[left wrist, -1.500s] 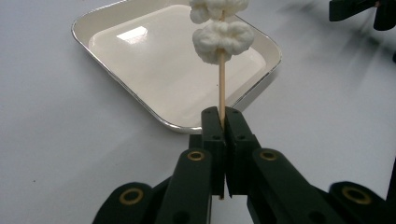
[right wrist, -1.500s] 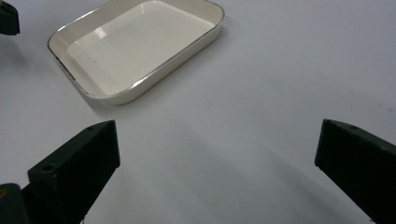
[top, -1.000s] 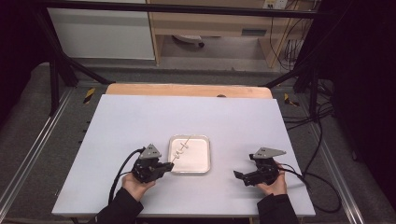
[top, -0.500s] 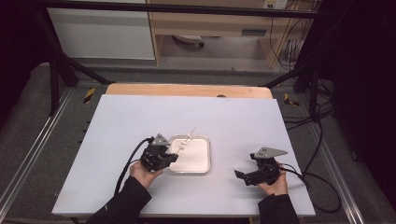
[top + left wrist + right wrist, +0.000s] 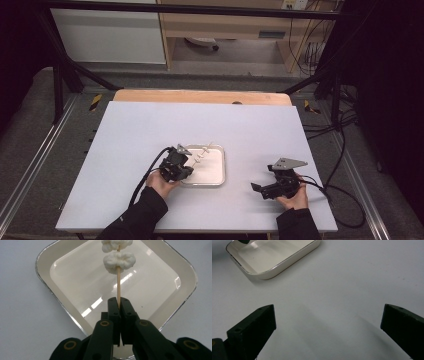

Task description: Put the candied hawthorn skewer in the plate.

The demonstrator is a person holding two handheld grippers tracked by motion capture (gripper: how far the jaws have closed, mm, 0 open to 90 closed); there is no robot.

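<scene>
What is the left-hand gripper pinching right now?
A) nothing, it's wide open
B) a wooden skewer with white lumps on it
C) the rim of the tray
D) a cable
B: the left gripper has its jaws shut on the skewer, above the tray.

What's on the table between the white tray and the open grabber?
Nothing: bare table runs from the tray to the right gripper, seen in its own view.

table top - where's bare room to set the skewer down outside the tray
Most of the table is bare: the wide far stretch between the tray and the wooden strip, the left side beyond the left gripper, and the gap between tray and right gripper. Crowded spots: the tray, where the left gripper holds the skewer, and the near right corner.
</scene>
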